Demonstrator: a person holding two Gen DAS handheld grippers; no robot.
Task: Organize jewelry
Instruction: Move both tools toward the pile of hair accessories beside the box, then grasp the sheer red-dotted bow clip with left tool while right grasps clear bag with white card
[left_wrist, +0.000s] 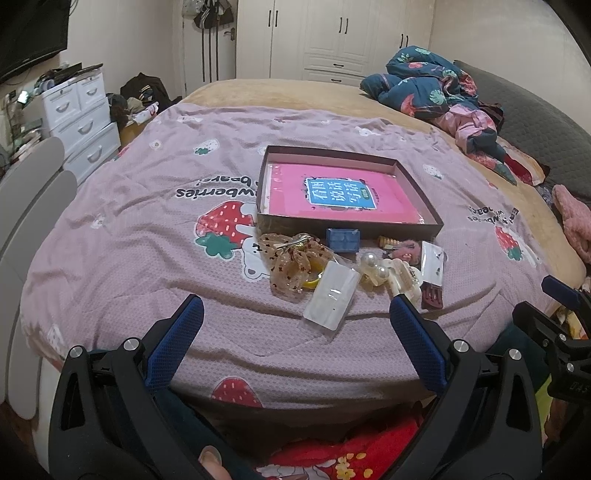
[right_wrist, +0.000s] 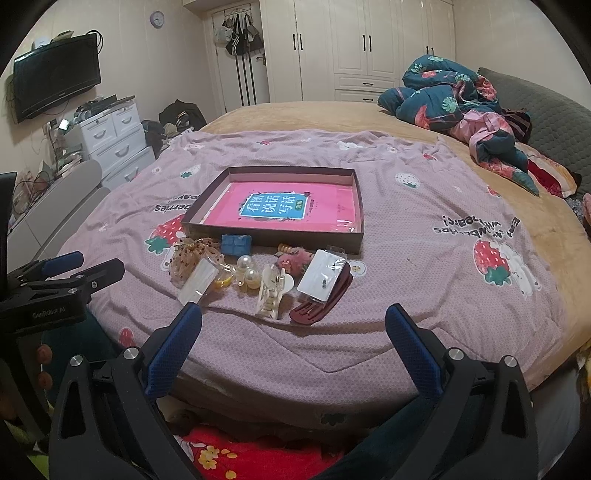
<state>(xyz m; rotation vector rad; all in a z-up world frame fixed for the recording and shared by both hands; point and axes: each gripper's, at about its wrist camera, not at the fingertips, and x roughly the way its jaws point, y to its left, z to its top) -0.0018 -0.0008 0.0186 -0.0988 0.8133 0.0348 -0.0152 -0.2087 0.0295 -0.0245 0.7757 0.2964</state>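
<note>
A shallow brown box (left_wrist: 417, 195) (right_wrist: 360, 206) with a pink book inside lies on the purple strawberry blanket. In front of it is a row of accessories: a sheer brown scrunchie (left_wrist: 291, 262) (right_wrist: 192, 256), a blue clip (left_wrist: 342, 240) (right_wrist: 236, 244), pearl pieces (left_wrist: 375, 267) (right_wrist: 249, 271), a cream claw clip (right_wrist: 271, 295), carded earrings (left_wrist: 330, 297) (right_wrist: 321, 277), a maroon claw clip (right_wrist: 321, 304) and a pink fluffy clip (right_wrist: 291, 260). My left gripper (left_wrist: 295, 306) and right gripper (right_wrist: 293, 314) both hang open, short of the row, holding nothing.
A crumpled floral quilt (right_wrist: 461, 99) lies at the bed's far right. White drawers (right_wrist: 114, 136) and a wall TV (right_wrist: 55, 77) stand at the left, wardrobes behind. The left gripper (right_wrist: 62, 277) shows at the left edge of the right wrist view.
</note>
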